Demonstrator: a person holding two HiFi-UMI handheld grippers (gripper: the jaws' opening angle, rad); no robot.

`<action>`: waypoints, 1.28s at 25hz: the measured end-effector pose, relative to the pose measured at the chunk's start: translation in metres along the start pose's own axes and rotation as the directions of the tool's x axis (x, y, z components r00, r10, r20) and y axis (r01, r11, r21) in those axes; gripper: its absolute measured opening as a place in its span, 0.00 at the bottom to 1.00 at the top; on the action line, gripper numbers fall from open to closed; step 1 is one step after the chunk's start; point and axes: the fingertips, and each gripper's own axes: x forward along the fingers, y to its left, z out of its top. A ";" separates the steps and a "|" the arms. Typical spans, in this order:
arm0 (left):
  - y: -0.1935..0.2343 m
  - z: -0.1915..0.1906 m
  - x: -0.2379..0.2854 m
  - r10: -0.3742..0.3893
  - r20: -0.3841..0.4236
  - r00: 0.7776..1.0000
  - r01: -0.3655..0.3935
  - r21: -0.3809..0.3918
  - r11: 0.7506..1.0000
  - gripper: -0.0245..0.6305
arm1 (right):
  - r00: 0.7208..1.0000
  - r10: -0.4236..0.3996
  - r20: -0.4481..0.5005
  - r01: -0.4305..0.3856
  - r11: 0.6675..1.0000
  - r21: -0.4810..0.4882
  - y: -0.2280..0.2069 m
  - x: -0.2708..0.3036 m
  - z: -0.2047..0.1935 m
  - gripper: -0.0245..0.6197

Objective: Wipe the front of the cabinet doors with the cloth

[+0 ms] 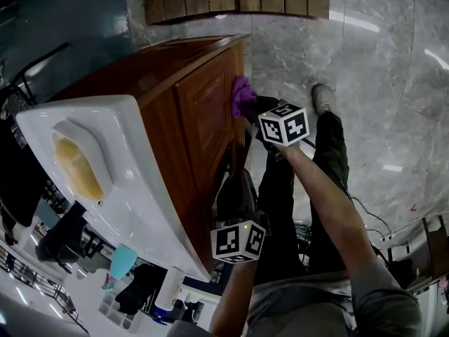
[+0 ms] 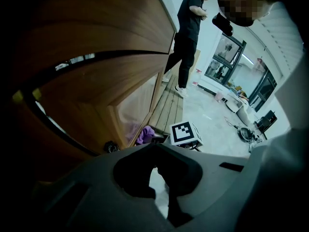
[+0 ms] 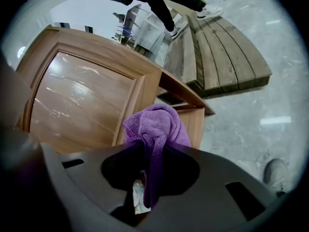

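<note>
- Pinching a bunched purple cloth [image 3: 157,124], the right gripper [image 3: 147,151] holds it against the glossy wooden door [image 3: 77,105] edge.
- Left gripper [image 2: 159,175]: jaws together, empty.

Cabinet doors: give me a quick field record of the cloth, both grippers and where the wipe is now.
cloth: purple, bunched
wipe position: far edge of the cabinet door front
right gripper: shut on cloth
left gripper: shut, nothing between the jaws, near the cabinet front on the person's side
bystander: standing beyond the cabinet
</note>
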 end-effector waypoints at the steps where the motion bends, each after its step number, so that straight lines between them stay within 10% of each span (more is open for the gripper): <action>1: 0.001 0.001 -0.001 0.001 0.002 1.000 -0.001 0.000 1.000 0.05 | 1.000 -0.011 -0.002 0.011 1.000 0.012 -0.003 -0.002 -0.001 0.15; 19: -0.016 0.020 -0.027 -0.014 0.059 0.998 0.013 0.017 1.000 0.05 | 0.988 0.056 0.145 -0.059 0.998 0.016 0.033 -0.079 0.028 0.15; 32: -0.027 0.017 -0.034 -0.009 0.074 0.997 0.007 0.028 1.000 0.05 | 0.898 0.296 0.325 -0.269 0.955 -0.124 0.110 -0.135 0.095 0.15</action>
